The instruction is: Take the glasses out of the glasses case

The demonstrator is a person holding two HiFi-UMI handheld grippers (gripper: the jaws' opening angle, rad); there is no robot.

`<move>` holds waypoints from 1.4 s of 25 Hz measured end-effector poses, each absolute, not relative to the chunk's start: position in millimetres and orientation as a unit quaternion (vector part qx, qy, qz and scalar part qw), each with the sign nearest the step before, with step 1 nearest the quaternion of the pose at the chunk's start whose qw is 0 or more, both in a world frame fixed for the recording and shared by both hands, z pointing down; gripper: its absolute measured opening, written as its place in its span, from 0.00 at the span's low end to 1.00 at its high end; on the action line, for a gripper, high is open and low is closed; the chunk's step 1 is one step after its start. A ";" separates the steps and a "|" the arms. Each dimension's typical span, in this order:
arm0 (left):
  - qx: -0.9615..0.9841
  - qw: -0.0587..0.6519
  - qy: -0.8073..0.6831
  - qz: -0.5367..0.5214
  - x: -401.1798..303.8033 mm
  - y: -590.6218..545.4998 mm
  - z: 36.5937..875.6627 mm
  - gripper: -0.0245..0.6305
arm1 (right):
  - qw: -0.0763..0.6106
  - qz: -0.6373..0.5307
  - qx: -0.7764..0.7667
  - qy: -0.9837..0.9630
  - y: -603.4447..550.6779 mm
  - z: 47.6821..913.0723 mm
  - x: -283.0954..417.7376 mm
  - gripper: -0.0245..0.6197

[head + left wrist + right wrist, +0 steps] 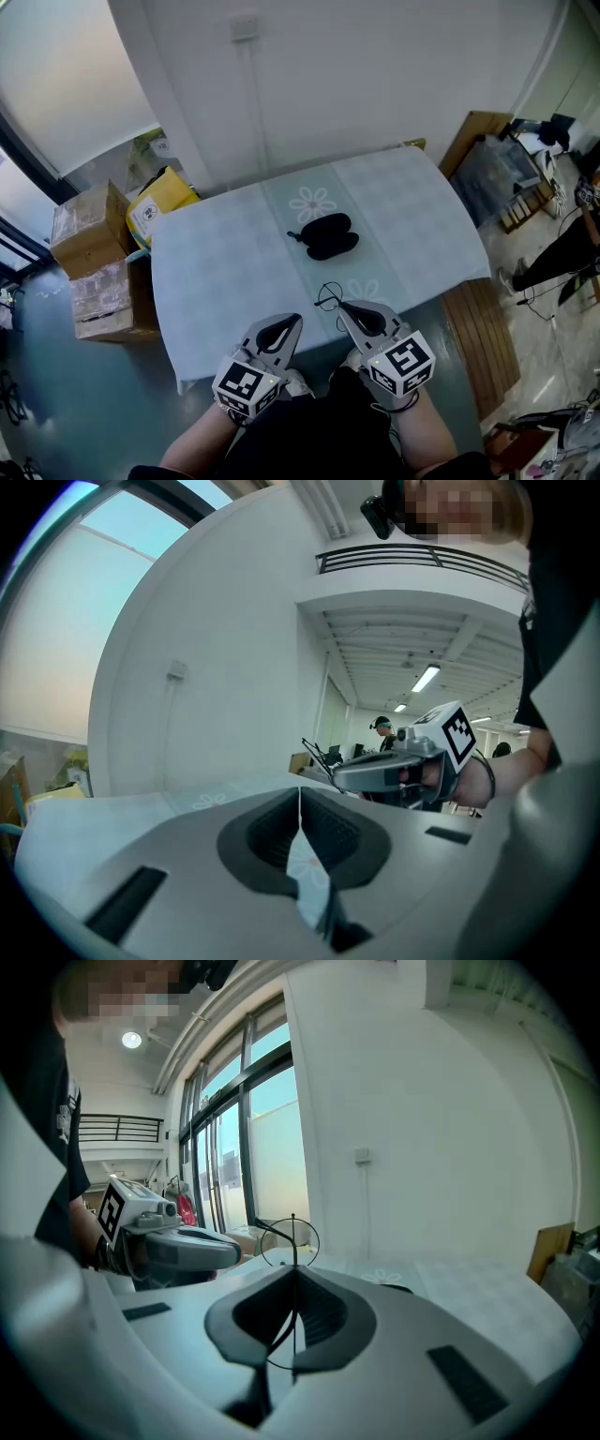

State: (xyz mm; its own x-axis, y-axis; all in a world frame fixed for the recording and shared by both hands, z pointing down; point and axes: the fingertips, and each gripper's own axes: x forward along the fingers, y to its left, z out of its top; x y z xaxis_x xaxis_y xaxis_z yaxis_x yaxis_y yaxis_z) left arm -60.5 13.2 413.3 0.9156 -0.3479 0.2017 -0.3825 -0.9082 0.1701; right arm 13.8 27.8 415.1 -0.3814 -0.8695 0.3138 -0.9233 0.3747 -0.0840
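The right gripper (pixel 344 309) is pinching the wire glasses (pixel 327 298), apparently clear of the glasses case (pixel 325 234) farther off, while the left gripper (pixel 294 321) is idling closed and empty, so the next move is probably laying them down gently.

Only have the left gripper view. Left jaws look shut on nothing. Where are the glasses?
Observer: The right gripper is shut on the glasses. A round wire rim sticks up past its tips.
Operator: And the case?
Observer: The glasses case lies mid-table in the head view, apart from both grippers.
Operator: Open?
Observer: It looks open, with two black halves side by side, though it is small in that view.
Operator: Where's my left one relative to the right?
Observer: The left gripper is at the near table edge, beside the right gripper and clear of the glasses.
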 end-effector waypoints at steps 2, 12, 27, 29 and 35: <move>0.974 0.103 -0.186 0.083 -60.5 14.7 413.5 0.08 | 0.108 0.122 0.547 -0.821 31.7 414.6 12.8 0.08; 0.973 0.106 -0.190 0.080 -54.8 14.1 414.5 0.08 | 0.109 0.123 0.541 -0.825 42.9 414.9 10.0 0.08; 0.971 0.110 -0.194 0.082 -49.0 9.7 416.7 0.08 | 0.111 0.124 0.536 -0.828 39.2 415.1 14.4 0.07; 0.972 0.109 -0.193 0.083 -49.0 9.7 416.8 0.08 | 0.110 0.124 0.536 -0.828 39.4 415.5 14.8 0.07; 0.972 0.107 -0.191 0.086 -49.3 11.9 416.7 0.08 | 0.108 0.122 0.537 -0.827 40.3 414.1 15.0 0.07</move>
